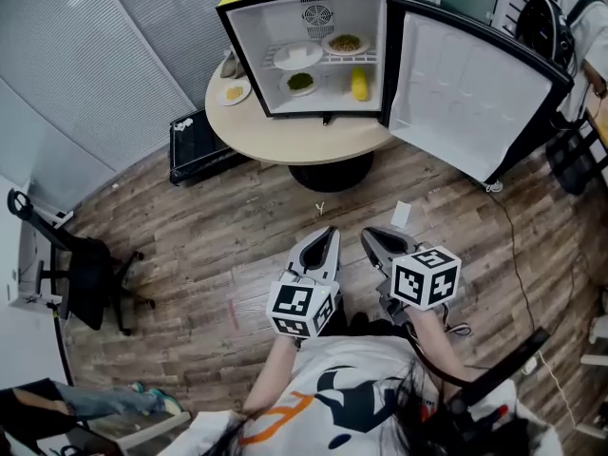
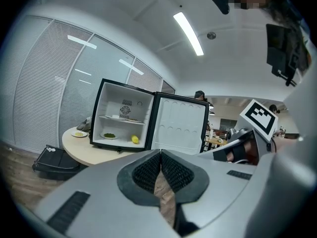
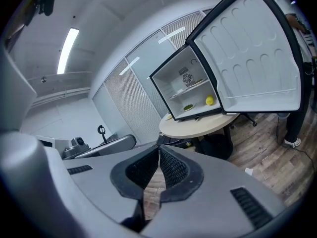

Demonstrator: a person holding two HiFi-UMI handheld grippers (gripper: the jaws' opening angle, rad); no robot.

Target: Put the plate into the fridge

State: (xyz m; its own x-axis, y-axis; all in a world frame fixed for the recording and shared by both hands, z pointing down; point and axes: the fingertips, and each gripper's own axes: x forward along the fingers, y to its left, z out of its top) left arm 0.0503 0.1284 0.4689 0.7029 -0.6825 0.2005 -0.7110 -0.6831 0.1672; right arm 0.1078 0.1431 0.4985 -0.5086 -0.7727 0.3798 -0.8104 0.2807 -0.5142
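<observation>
Left hand-held gripper [image 1: 330, 232], right one [image 1: 368, 236] closed; fridge [image 1: 313, 28] top cropped.

The left grey plastic gripper [image 1: 326, 234] and right grey plastic gripper [image 1: 370, 237] sit side by side, tilted slightly downward, jaws closed together on nothing
</observation>
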